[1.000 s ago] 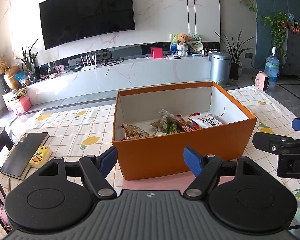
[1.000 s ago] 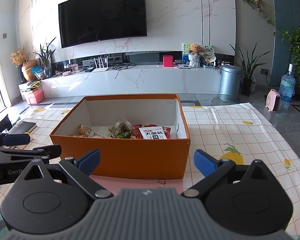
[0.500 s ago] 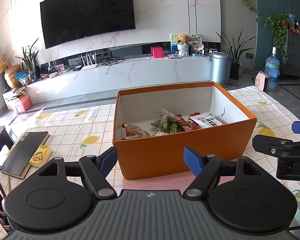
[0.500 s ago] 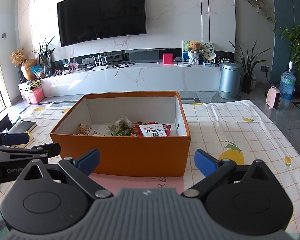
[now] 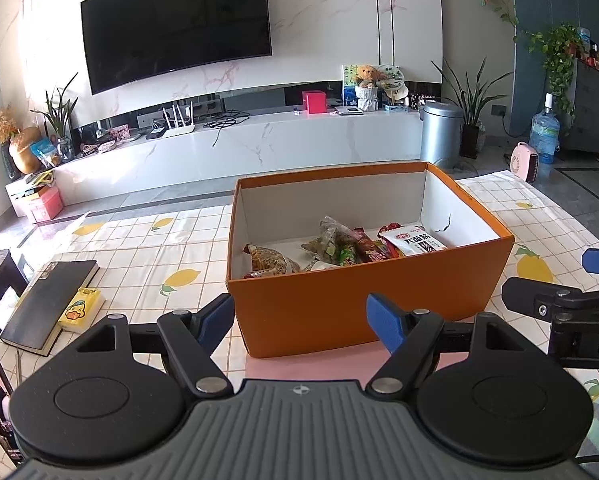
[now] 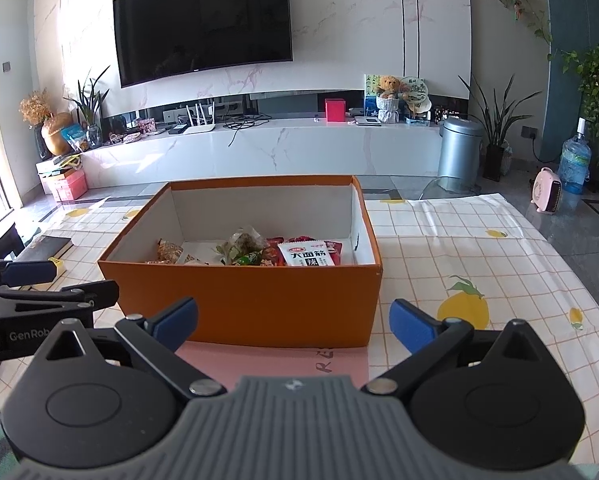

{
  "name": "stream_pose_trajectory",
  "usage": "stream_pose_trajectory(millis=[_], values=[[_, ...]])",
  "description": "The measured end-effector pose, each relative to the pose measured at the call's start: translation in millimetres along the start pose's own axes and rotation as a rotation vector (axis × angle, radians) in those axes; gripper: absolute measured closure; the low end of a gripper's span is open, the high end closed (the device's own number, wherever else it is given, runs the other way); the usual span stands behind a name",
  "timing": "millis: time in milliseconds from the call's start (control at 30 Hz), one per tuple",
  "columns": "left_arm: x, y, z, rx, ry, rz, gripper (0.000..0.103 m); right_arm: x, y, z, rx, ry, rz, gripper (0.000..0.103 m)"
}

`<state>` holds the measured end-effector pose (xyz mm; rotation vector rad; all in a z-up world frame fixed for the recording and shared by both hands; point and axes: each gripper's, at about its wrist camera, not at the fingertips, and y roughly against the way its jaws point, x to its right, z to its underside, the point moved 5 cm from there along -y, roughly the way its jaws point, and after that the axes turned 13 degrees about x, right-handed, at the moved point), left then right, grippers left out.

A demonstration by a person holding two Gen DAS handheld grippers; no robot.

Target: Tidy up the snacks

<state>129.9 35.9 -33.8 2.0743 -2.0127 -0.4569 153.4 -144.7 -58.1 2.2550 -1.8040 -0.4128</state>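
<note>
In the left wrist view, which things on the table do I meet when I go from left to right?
Black notebook → yellow duck-print pack → orange box holding snack packets → right gripper, at the right edge.

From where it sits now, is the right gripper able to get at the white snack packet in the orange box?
Probably yes. The right tongs are open and empty, the orange box has no lid, and the white packet lies on top near the front wall. That wall stands between them, so the approach must go over it.
</note>
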Motion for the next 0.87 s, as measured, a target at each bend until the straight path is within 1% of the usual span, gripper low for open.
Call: stream_pose_trajectory(millis=[667,867], values=[[3.2,2.1,-0.6,0.003,-0.005,-0.002,0.015,4.3,-4.3,2.8,-0.027,-0.012,0.012,0.004],[2.0,9.6,-6.2,0.023,0.001,-0.013,0.014,3.5,-0.9,2.9,-0.026,-0.014,0.014,0.004]])
